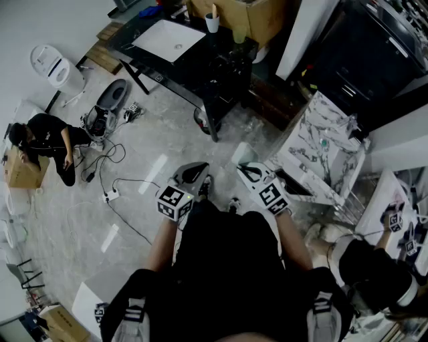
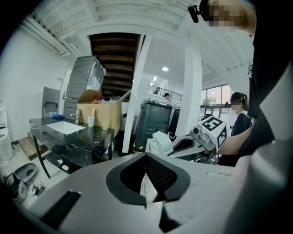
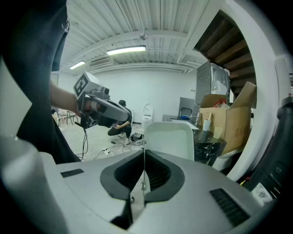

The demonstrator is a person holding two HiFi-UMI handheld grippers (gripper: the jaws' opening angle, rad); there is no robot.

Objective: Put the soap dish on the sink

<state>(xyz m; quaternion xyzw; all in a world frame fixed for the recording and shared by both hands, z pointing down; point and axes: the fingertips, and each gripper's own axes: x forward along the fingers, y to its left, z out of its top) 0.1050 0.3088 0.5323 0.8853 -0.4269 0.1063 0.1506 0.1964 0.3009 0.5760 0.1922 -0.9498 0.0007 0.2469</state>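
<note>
A white soap dish [image 3: 167,139] stands upright between the jaws of my right gripper [image 3: 143,153], which is shut on its lower edge. From the left gripper view the dish [image 2: 160,142] shows as a pale piece at the tip of the right gripper [image 2: 171,147]. Both grippers are held close to the body, above the floor: the left gripper [image 1: 194,168] and the right gripper [image 1: 246,167] side by side. My left gripper [image 2: 146,157] is shut with nothing in it. The white sink [image 1: 168,40] is set in a black marble table [image 1: 221,70] some way ahead.
A white cup [image 1: 212,22] and a cardboard box [image 1: 249,13] stand at the table's far end. A person [image 1: 45,139] crouches at the left by a box. Cables [image 1: 110,182] lie on the floor. A marble-patterned cabinet [image 1: 322,155] is at the right, a toilet [image 1: 55,65] far left.
</note>
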